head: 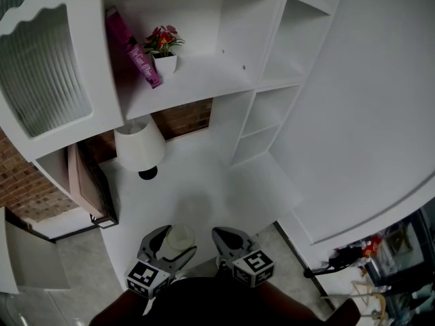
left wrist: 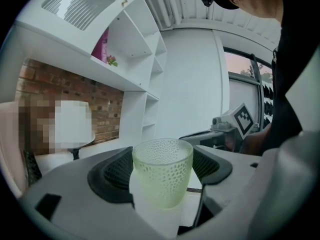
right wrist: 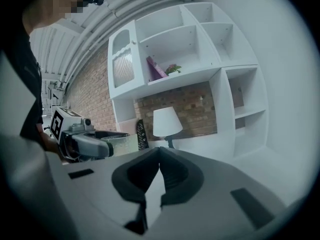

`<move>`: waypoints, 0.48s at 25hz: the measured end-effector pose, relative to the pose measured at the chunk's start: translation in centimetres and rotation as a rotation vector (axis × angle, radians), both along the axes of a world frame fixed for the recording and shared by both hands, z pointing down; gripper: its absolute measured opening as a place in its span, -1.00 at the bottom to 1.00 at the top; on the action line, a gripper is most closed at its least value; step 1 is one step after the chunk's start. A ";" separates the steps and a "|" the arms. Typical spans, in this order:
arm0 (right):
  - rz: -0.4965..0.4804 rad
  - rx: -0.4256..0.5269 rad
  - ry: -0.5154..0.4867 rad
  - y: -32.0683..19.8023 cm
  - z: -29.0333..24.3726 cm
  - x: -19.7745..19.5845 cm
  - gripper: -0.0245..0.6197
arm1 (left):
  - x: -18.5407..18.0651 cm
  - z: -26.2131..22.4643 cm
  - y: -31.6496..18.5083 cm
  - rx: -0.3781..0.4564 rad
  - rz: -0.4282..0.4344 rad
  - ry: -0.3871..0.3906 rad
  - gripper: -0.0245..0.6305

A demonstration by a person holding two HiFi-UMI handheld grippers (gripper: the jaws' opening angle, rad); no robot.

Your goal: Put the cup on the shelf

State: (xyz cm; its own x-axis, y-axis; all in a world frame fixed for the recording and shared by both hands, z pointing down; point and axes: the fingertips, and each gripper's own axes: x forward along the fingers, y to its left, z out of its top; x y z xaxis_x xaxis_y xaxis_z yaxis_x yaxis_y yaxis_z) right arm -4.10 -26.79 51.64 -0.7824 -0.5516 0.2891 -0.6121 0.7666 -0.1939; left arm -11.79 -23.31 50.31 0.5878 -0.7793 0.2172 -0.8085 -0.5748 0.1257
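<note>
The left tool [head: 173, 244] is clamped on the cup [left wrist: 162, 173] – a pale green, dimpled glass cup held upright between its two dark pads, its rim standing above them. In the head view the cup sits low in the picture, by the near edge of the white desk [head: 204, 182] and well apart from the shelf [head: 197, 80]. The right tool [right wrist: 159, 159] is just beside the left one, with its jaws together, tips touching and nothing between them. On the shelf a pink book [head: 132, 46] leans beside a small potted flower [head: 163, 46]. Below them, a white lamp [head: 139, 145] stands on the desk in front of a brick wall [right wrist: 200, 109].
</note>
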 end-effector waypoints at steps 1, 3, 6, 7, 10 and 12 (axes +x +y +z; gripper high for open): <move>-0.008 0.002 0.000 -0.5 -0.1 0.0 -0.91 | 0.1 -0.1 -0.4 0.003 -0.005 0.000 0.19; -0.023 0.004 -0.001 -1.4 -0.3 0.0 -0.91 | 0.2 -0.3 -1.3 0.007 -0.018 0.005 0.19; -0.034 0.010 -0.002 -3.1 -0.6 0.4 -0.91 | 0.6 -0.5 -2.6 0.009 -0.037 0.008 0.19; -0.037 0.012 0.000 -3.7 -0.6 0.6 -0.91 | 0.7 -0.5 -3.0 0.009 -0.041 0.007 0.19; -0.048 0.029 0.002 -5.4 -0.5 1.3 -0.91 | 1.3 -0.5 -4.1 0.011 -0.053 0.006 0.19; -0.053 0.034 -0.003 -6.3 -0.8 1.6 -0.91 | 1.6 -0.6 -4.9 0.013 -0.062 0.004 0.19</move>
